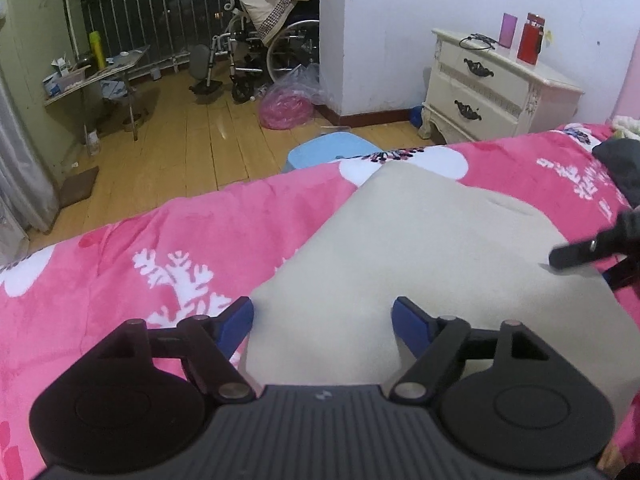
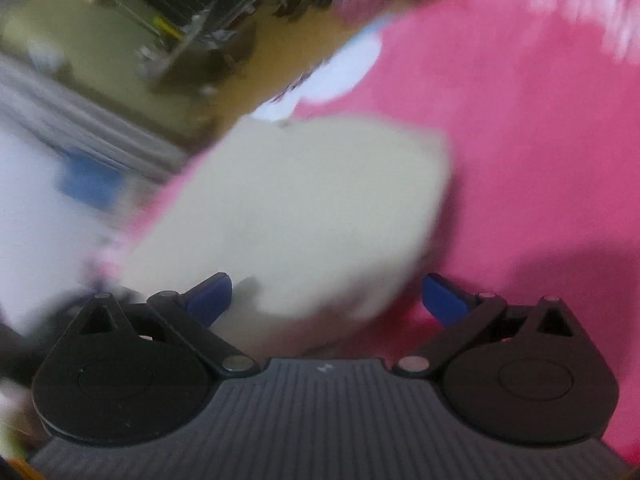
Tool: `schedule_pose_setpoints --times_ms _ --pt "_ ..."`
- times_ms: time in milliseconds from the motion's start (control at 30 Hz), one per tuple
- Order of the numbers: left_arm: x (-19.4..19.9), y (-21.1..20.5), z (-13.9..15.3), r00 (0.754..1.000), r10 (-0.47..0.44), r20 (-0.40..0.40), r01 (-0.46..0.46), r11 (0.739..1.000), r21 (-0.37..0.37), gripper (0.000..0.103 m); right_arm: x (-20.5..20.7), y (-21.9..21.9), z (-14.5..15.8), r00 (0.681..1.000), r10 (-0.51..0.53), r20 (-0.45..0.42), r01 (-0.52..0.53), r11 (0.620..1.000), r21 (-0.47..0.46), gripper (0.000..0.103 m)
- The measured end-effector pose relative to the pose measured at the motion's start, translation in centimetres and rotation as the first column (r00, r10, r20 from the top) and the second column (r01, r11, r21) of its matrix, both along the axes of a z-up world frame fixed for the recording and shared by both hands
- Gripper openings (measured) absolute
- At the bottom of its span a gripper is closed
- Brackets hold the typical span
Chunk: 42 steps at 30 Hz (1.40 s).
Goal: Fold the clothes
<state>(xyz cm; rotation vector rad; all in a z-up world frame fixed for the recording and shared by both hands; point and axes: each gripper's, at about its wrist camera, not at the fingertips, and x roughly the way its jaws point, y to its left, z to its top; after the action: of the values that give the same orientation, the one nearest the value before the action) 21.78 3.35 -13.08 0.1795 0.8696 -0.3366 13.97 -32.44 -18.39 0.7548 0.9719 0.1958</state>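
A cream-coloured garment lies folded flat on a pink floral blanket. My left gripper hovers open over the garment's near edge, its blue fingertips spread wide with nothing between them. The right gripper's black fingers show at the right edge of the left wrist view, over the garment's right side. The right wrist view is blurred: the cream garment fills its middle on the pink blanket. My right gripper is open above the garment's near corner, empty.
A white nightstand with a red bottle stands past the bed. A light blue stool sits on the wooden floor by the bed edge. A wheelchair piled with bedding and a pink bag stand further back. Dark clothing lies at right.
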Motion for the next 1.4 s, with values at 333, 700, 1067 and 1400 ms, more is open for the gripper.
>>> schedule_pose_setpoints --times_ms 333,700,1067,1400 --pt "0.8 3.7 -1.0 0.991 0.077 -0.113 -0.092 0.986 -0.135 0.081 0.7 0.7 2.3 0.977 0.101 0.186 -0.169 0.902 0.398 0.094" --pt "0.6 9.0 4.5 0.990 0.124 -0.073 -0.139 0.951 -0.277 0.077 0.6 9.7 4.7 0.880 0.391 0.271 -0.449 0.872 0.197 0.093" --pt "0.6 1.0 6.8 0.968 -0.214 -0.132 0.174 0.949 -0.262 0.079 -3.8 18.5 5.7 0.665 0.698 0.265 -0.707 0.703 -0.077 0.094" --pt "0.4 0.5 1.7 0.941 -0.218 -0.258 0.163 0.962 -0.218 0.070 -7.3 16.8 7.8 0.593 0.757 0.275 -0.750 0.643 -0.153 0.093"
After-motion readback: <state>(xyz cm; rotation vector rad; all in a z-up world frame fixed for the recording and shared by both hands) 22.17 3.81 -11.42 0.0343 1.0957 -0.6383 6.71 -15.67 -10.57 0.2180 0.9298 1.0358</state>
